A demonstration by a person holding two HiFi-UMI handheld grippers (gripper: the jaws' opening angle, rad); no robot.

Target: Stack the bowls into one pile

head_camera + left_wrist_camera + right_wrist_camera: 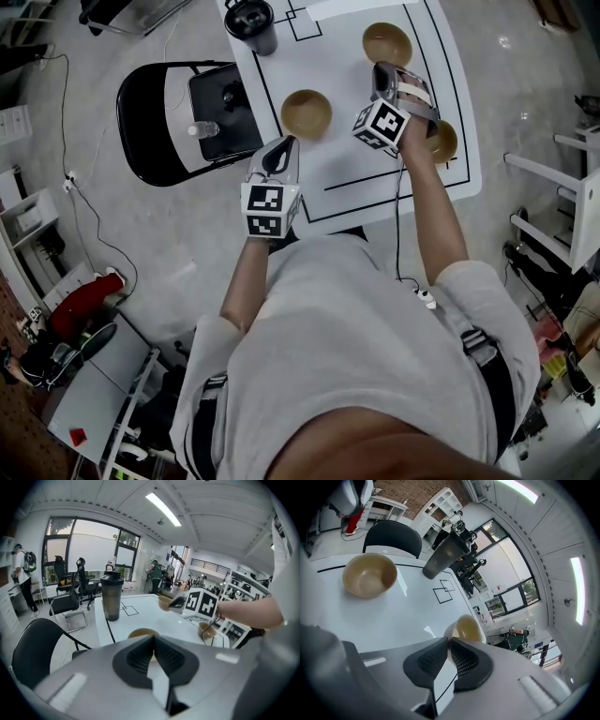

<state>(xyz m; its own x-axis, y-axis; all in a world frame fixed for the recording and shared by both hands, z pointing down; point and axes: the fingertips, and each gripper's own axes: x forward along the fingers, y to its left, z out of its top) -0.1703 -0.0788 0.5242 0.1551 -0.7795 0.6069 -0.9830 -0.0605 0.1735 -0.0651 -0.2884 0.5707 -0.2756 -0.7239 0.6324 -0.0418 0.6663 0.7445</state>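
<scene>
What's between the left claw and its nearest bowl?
Nothing. In the head view the left gripper sits right by the near bowl, with only bare table around; the left gripper view shows that bowl just past the claw.

A white surface [347, 178] ruled with black lines has a dark lidded tumbler [251, 23] at its far left corner. Just beside the surface stands a black folding chair [155, 122] (a clear bottle [203, 129] lies on its seat, next to some dark flat thing). A cable [94, 225] trails over the grey floor [56, 131]. Office chairs [70, 592] sit by tall windows [89, 545].
</scene>
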